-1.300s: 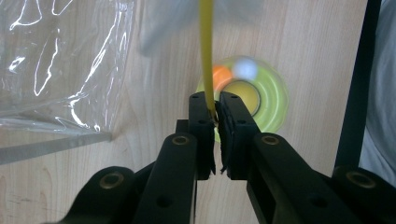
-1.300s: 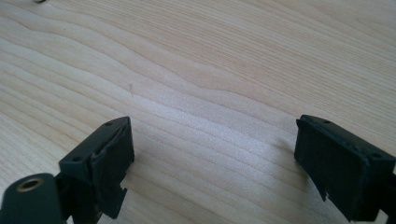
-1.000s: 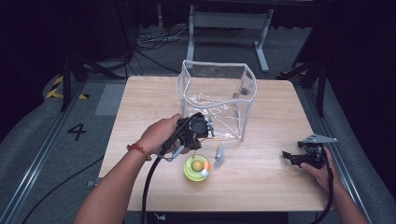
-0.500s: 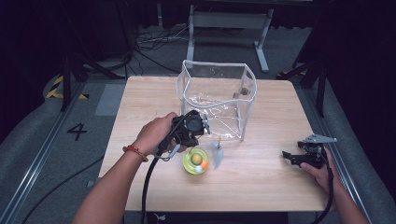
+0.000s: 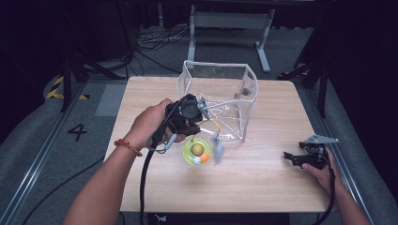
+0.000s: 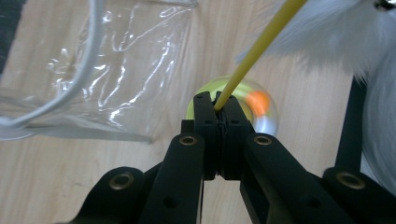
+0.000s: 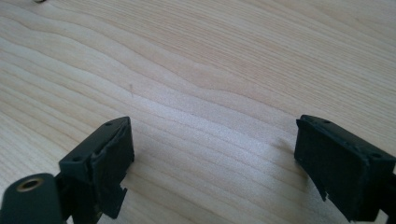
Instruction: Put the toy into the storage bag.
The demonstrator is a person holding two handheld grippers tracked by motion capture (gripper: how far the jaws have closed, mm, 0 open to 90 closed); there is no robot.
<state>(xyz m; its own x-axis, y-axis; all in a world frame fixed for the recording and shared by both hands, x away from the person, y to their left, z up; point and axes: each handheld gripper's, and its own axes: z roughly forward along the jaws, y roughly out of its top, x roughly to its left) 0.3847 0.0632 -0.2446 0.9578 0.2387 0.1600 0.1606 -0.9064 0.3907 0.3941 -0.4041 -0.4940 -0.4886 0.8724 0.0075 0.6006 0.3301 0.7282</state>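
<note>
here the left gripper (image 6: 219,105) pinches a thin yellow stick (image 6: 254,51) tight, so its fluffy white end (image 5: 218,152) dangles near the clear bag (image 5: 220,96), while the right gripper (image 7: 212,161) rests wide open and empty over the wooden table (image 5: 263,173).

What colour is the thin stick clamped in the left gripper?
Yellow; the thin stick shows best in the left gripper view.

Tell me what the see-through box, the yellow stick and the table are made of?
The see-through box looks like soft clear plastic: it crinkles and glints. The yellow stick, pinched by the left gripper, seems smooth plastic or painted wood; hard to tell. The table looks like pale wood with grain lines, perhaps laminate.
</note>
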